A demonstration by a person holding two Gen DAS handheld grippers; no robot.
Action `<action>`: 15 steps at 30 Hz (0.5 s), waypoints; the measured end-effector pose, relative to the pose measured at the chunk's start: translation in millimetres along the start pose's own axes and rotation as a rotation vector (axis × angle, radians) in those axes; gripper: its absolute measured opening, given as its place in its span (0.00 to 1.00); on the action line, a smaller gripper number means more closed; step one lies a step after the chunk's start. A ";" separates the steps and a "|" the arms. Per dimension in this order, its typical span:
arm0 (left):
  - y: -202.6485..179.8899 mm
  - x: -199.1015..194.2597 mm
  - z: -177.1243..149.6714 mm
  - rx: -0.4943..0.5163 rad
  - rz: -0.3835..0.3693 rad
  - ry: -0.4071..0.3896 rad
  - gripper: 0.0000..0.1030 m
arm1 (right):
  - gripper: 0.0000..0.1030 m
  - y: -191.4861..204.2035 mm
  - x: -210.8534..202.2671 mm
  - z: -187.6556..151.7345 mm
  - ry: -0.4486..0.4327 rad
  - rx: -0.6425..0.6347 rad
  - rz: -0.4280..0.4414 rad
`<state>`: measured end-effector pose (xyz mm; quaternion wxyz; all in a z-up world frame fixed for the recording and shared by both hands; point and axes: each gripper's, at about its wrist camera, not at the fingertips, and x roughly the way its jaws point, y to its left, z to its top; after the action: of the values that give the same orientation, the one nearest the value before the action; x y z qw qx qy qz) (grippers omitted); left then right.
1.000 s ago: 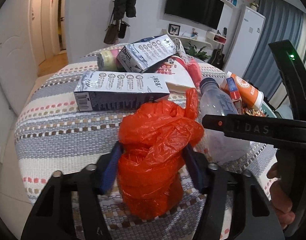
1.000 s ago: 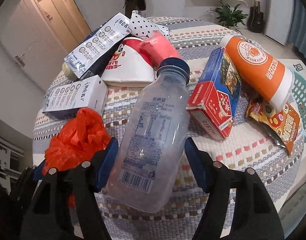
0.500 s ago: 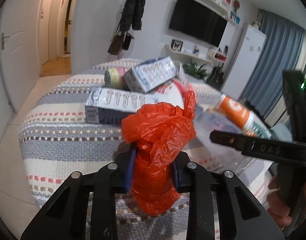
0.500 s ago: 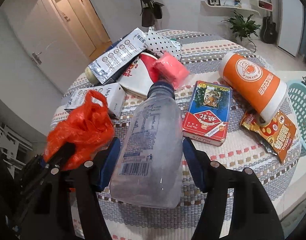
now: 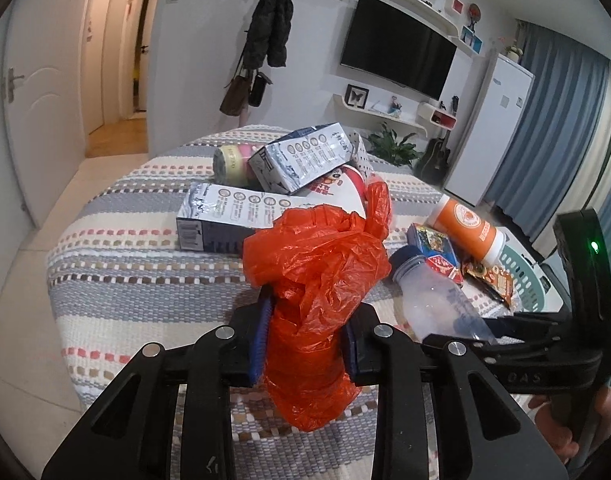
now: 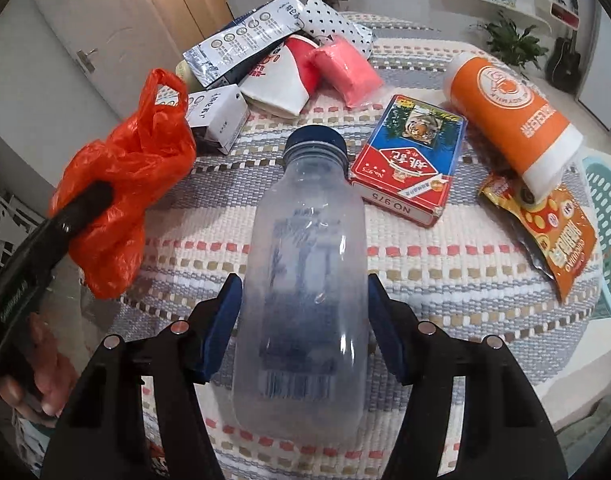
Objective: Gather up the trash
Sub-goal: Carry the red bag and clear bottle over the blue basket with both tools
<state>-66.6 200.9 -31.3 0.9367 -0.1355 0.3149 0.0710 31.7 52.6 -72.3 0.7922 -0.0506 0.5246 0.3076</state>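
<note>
The left hand-held gripper (image 5: 305,344) is clamped on a crumpled orange plastic bag (image 5: 317,280), near and left. The right hand-held gripper (image 6: 303,328) squeezes a clear plastic bottle (image 6: 305,280) above the striped tabletop (image 6: 445,264). Farther right lies a playing-card box (image 6: 409,160), with milk cartons (image 6: 241,40) beyond.

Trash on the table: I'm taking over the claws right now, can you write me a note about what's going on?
Left claw: shut on the orange plastic bag, lifted off the cloth.
Right claw: shut on the clear bottle with the blue cap.
Done: both pieces are picked up, neither is binned yet.
Still on the table: two milk cartons, paper cup, pink packet, card box, orange cup, snack wrapper.
The teal basket sits at the table's right edge, probably the drop spot.
</note>
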 end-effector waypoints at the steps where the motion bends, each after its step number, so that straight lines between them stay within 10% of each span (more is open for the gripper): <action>1: 0.1 0.3 0.4 0.002 0.000 -0.002 0.27 | 0.59 1.8 3.4 2.6 0.003 -0.002 -0.005; 15: -26.7 -22.3 35.3 0.066 -0.005 -0.104 0.27 | 0.52 8.7 -42.0 30.2 -0.170 -0.070 0.032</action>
<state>-58.3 184.9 14.9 0.9559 -0.1015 0.2676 0.0654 40.2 53.5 -20.5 0.8265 -0.0437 0.4453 0.3417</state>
